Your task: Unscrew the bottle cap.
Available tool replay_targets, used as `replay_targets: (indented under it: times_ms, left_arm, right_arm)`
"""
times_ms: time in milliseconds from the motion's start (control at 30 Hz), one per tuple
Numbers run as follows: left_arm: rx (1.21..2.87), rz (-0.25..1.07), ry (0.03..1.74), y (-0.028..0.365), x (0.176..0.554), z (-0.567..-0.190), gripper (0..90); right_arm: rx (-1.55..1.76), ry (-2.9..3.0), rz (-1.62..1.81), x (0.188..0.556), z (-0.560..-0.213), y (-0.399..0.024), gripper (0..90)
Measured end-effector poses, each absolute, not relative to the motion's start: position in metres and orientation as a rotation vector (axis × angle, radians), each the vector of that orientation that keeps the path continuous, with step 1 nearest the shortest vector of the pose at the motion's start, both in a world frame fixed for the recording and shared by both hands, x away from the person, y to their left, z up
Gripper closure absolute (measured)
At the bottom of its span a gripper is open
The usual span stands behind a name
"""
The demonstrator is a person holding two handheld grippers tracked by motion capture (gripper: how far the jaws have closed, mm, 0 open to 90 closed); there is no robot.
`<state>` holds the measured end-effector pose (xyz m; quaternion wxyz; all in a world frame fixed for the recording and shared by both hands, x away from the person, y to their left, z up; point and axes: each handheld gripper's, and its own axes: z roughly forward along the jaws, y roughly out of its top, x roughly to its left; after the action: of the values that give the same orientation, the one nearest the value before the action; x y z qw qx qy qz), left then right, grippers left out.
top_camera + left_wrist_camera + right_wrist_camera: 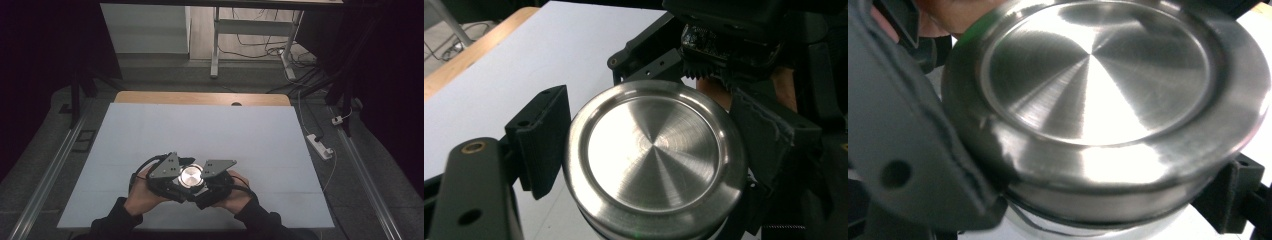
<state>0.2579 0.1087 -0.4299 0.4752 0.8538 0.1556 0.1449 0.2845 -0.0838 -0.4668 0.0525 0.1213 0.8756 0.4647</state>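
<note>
1. A round steel lid (191, 175) is held up near the front edge of the table (150, 130), right between the two grippers, pretty much dead centre in the high view.
2. The left gripper (176, 176) is clamped on the lid: in its own view a black pad (541, 140) is pressed against the rim on one side and the other jaw is tucked against the far side.
3. The right gripper (210, 179) is clamped on it too, a jaw being seen hard against the rim in its view, with the other one peeking out below the edge.
4. Looks-wise: brushed metal, a flat sunken disc in the middle with fine circular grain, a raised rounded rim around it, lots of glare (1098, 95). Something pale with a thin dark ring is seen just under the lid; what it is can't be told.
5. Further back, the table is covered by a white sheet, with a wooden edge (200, 98) showing at the far side.
6. Past that, a white frame (216, 40) and loose cables (280, 47) are seen on the floor.
</note>
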Motion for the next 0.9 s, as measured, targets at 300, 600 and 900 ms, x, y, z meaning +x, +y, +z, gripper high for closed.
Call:
replay_targets:
  times_ms: [300, 600, 900]
  left_arm:
    - [2.032, 0.340, 0.410, 0.117, 0.258, -0.421, 20.5]
    - [2.002, 0.334, 0.417, 0.125, 0.255, -0.413, 20.5]
    - [2.002, 0.320, 0.410, 0.128, 0.252, -0.411, 20.5]
  right_arm:
    - [0.362, 2.663, 1.402, 0.284, -0.469, -0.082, 14.7]
    - [0.405, 2.642, 1.403, 0.290, -0.468, -0.088, 14.7]
    - [0.462, 2.600, 1.409, 0.300, -0.467, -0.098, 14.7]
